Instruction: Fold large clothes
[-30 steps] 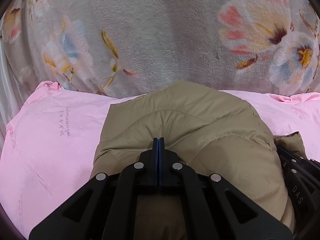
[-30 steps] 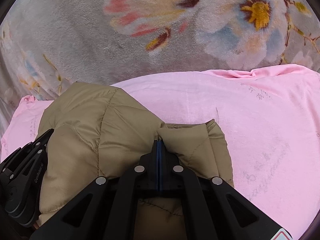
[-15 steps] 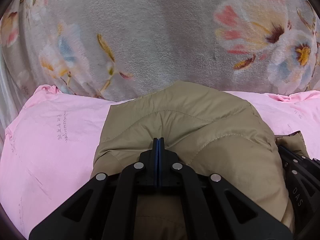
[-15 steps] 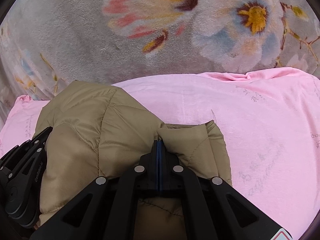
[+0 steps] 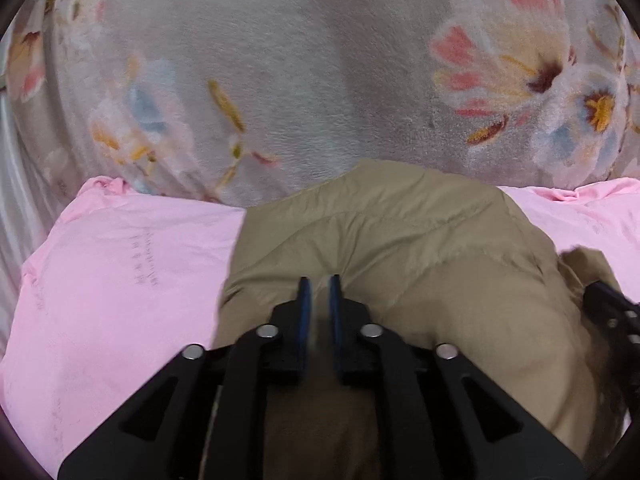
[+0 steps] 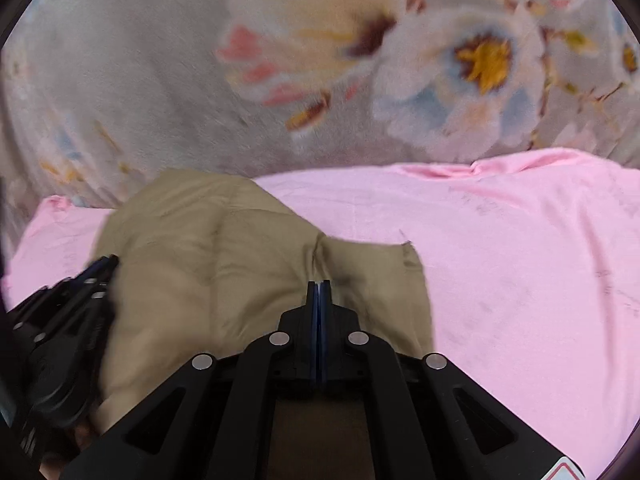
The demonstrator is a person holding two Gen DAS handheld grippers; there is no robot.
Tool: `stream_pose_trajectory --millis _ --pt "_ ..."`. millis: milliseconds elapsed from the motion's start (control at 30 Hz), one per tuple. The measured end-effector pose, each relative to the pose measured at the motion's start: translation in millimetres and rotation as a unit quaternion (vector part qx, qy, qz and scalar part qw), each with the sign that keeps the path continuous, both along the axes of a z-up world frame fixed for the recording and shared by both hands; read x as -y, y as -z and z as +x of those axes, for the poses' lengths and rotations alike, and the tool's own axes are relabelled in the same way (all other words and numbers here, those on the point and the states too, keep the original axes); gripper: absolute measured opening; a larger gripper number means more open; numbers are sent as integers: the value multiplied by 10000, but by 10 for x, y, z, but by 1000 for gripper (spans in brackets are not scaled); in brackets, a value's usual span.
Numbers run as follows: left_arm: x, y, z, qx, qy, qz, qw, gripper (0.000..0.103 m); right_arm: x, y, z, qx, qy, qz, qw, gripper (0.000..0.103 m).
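A khaki quilted jacket [image 5: 400, 240] lies bunched on a pink sheet [image 5: 120, 272]. It also shows in the right wrist view [image 6: 224, 248]. My left gripper [image 5: 319, 282] has its jaws slightly apart over the jacket's near fold, with cloth showing in the gap. My right gripper [image 6: 319, 286] is shut, its tips at a fold of the jacket near the collar; whether cloth is pinched I cannot tell. Each gripper shows at the edge of the other's view: the right one [image 5: 612, 320] and the left one [image 6: 60, 320].
A grey plush blanket with large flowers [image 5: 320, 80] lies beyond the pink sheet, also in the right wrist view [image 6: 160, 80]. The pink sheet [image 6: 520, 280] stretches wide to the right of the jacket.
My left gripper's jaws have parted from shut. The right view has shifted and blurred; the jacket fold at the right gripper has dropped flatter.
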State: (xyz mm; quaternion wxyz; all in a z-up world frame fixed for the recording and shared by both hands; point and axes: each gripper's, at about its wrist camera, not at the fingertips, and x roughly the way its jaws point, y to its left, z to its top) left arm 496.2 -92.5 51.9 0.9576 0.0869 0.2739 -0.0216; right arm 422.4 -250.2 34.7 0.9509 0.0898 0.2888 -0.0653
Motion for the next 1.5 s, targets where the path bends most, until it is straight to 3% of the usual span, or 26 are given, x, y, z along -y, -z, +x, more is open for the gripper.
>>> stream_pose_trajectory --millis 67,200,333,433,467,533,633,767,833,900,933,967,1067,1333,1500 --pt "-171 -76 -304 3 114 -193 9997 24 -163 -34 -324 -22 -236 -260 9994 2" --pt "-254 37 -741 -41 269 108 9996 26 -387 298 -469 -426 -327 -892 9946 2" --pt "-269 140 -979 2 273 343 9990 26 -360 259 -622 -532 -111 -494 9973 4" --pt "-392 85 -1200 -189 397 21 9990 27 -369 190 -929 -454 -94 -179 9988 9" --pt "-437 76 -1301 -236 406 -67 9989 33 -391 201 -1046 -423 -89 -155 9989 10" --pt "-496 90 -1466 -328 410 -203 9984 44 -486 246 -1282 -422 -78 -214 9988 23" --pt "-566 153 -1764 -363 360 -256 9984 46 -650 323 -1615 -399 -40 -468 9981 36" --pt "-630 250 -2105 -392 304 -262 9984 60 -805 423 -1978 -450 59 -693 9966 52" --pt "-651 277 -2246 -381 282 -197 9987 63 -841 468 -2145 -513 185 -737 9958 66" --pt "-684 270 -2398 -367 310 -237 9986 77 -843 475 -2302 -516 233 -652 9963 71" --pt "-706 268 -2486 -307 291 -251 9988 92 -840 474 -2362 -495 287 -646 9963 75" --pt "-725 260 -2561 -224 264 -245 9991 95 -845 473 -2448 -459 362 -681 9960 79" --pt "-737 251 -2790 -93 236 -184 9995 98 -847 484 -2608 -442 420 -670 9959 86" --pt "-745 290 -3178 -287 213 -88 9993 98 -757 531 -2928 -421 540 -267 9973 87" --pt "-788 297 -3321 -303 93 -107 9994 98 -811 534 -2991 -340 507 -323 9976 87"
